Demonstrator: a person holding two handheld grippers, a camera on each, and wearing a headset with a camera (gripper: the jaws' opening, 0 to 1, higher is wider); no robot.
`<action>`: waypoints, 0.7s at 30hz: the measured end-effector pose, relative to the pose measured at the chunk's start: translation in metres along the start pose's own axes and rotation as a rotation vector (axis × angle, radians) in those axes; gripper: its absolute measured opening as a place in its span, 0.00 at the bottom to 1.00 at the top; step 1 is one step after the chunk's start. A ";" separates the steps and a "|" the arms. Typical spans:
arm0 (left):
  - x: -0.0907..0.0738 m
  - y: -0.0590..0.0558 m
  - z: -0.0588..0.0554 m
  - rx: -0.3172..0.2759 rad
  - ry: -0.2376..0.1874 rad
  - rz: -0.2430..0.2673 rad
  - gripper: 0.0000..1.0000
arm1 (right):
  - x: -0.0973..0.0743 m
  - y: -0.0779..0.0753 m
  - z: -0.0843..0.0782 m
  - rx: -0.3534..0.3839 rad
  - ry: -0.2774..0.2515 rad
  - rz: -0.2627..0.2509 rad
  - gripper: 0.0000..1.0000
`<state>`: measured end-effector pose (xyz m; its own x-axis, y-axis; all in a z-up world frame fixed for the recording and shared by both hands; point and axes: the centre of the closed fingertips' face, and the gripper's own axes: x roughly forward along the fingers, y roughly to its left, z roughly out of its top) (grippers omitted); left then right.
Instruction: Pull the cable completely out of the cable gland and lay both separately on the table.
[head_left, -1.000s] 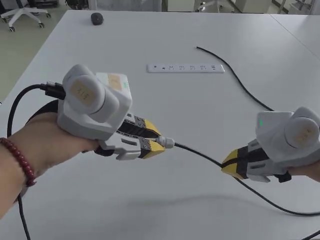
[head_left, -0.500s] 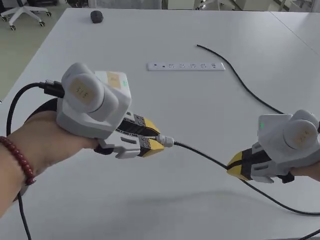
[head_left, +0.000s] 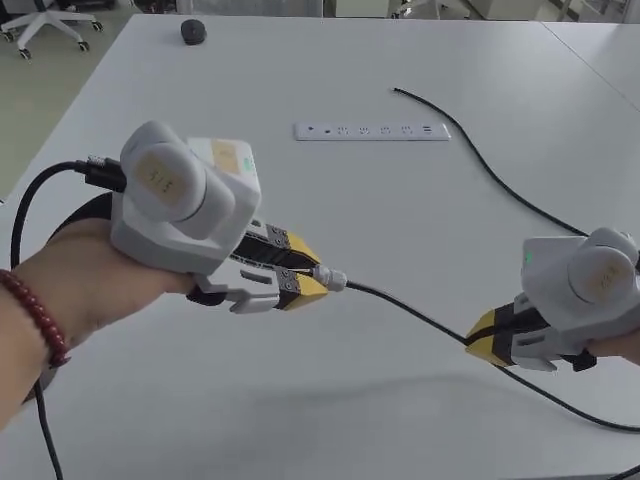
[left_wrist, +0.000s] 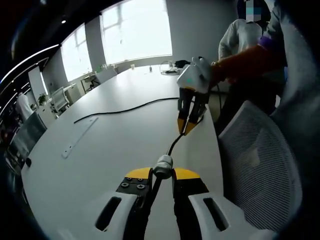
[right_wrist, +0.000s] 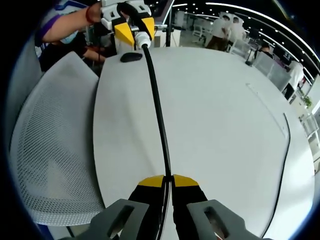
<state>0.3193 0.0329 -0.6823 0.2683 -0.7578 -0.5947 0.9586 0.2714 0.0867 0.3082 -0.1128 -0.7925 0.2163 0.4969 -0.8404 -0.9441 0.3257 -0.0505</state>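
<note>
A small white cable gland (head_left: 328, 279) sits at the yellow tips of my left gripper (head_left: 306, 281), which is shut on it above the white table (head_left: 300, 80). The gland (left_wrist: 163, 165) juts out between the yellow tips in the left gripper view. A black cable (head_left: 410, 311) runs from the gland to my right gripper (head_left: 486, 338), which is shut on it at the right. In the right gripper view the cable (right_wrist: 159, 115) stretches taut from my right gripper (right_wrist: 169, 180) up to the gland (right_wrist: 143, 38). Behind the right gripper the cable curves away across the table to a free end (head_left: 396, 93).
A white power strip (head_left: 371, 132) lies on the far half of the table. A dark round object (head_left: 194, 34) rests near the far edge. A white mesh chair (left_wrist: 260, 165) stands beside the table, with people behind it. Office chairs (head_left: 40, 25) stand at the far left.
My right gripper has moved right and down along with the cable, widening the gap to the left gripper. The left gripper has held its place with the gland.
</note>
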 end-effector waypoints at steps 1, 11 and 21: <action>0.000 0.000 0.000 -0.001 0.000 0.001 0.16 | 0.000 0.000 -0.002 0.001 0.006 0.001 0.00; -0.001 0.001 0.002 -0.001 -0.004 0.004 0.16 | 0.001 -0.002 -0.012 0.024 0.023 -0.007 0.00; 0.002 -0.002 0.004 0.000 -0.005 0.001 0.16 | 0.003 0.000 -0.015 0.028 0.029 -0.002 0.00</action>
<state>0.3187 0.0284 -0.6806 0.2696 -0.7607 -0.5905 0.9583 0.2722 0.0870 0.3050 -0.1240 -0.8031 0.2108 0.4729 -0.8555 -0.9363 0.3493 -0.0377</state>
